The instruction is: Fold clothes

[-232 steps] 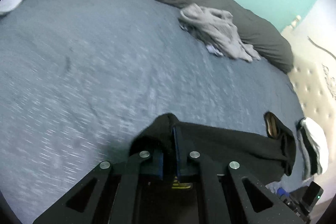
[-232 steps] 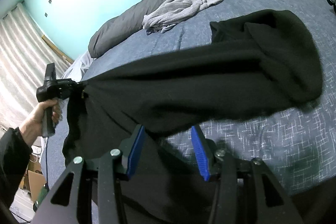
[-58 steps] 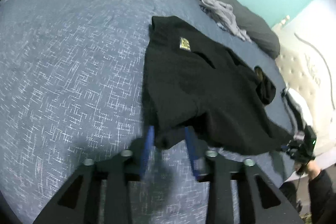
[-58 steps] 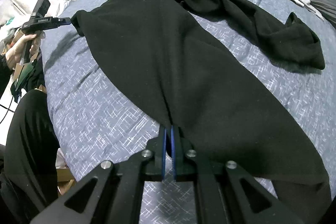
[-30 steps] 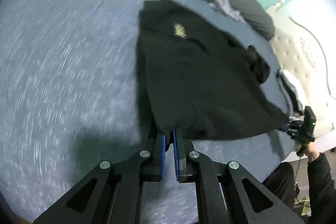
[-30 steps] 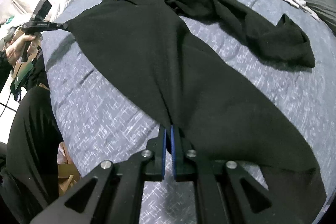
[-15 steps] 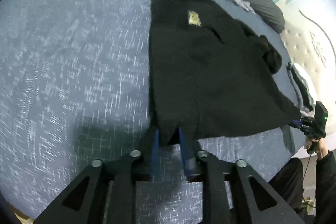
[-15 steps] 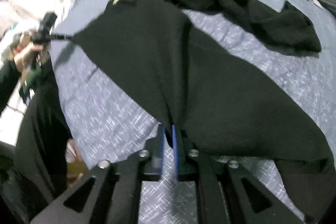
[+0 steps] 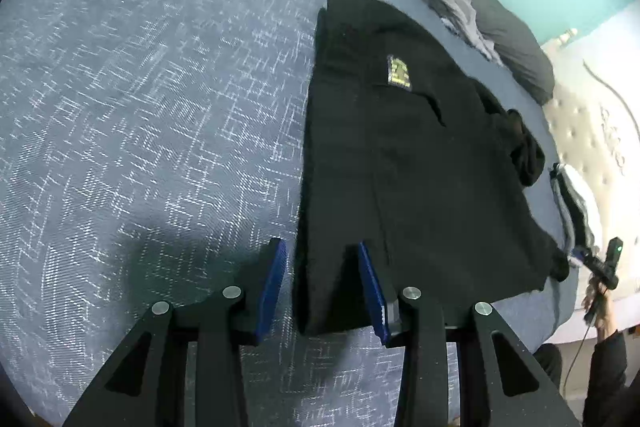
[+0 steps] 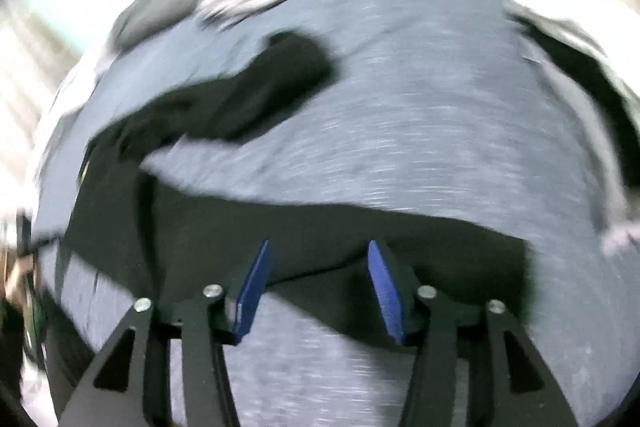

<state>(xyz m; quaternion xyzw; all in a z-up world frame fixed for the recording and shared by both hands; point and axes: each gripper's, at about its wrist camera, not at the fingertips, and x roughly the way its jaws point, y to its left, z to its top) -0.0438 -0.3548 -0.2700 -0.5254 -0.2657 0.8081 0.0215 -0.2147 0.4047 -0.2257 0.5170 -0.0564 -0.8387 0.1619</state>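
Observation:
A black garment [image 9: 420, 167] with a yellow label [image 9: 398, 73] lies spread flat on the blue-grey bedspread [image 9: 140, 107]. My left gripper [image 9: 322, 285] straddles its near corner. The jaws are opening and the blue pads [image 9: 272, 283] stand clear of the cloth between them. The right wrist view is motion-blurred. In it my right gripper [image 10: 318, 287] hangs over the garment's hem [image 10: 320, 227], its jaws opening with no cloth pinched. A black sleeve [image 10: 280, 75] trails away across the bed. In the left wrist view a hand holds the right gripper [image 9: 600, 263] at the garment's far corner.
A crumpled grey garment [image 9: 460, 7] lies against a rolled dark grey duvet [image 9: 512, 27] at the back of the bed. Folded white and black clothes [image 9: 576, 203] sit by the tufted headboard [image 9: 580, 131]. The bed's near edge runs just below both grippers.
Both grippers were shut on the garment's corners and have let go; their jaws now stand apart. The right gripper has swung sideways and rolled, blurring its view. The garment has settled flat.

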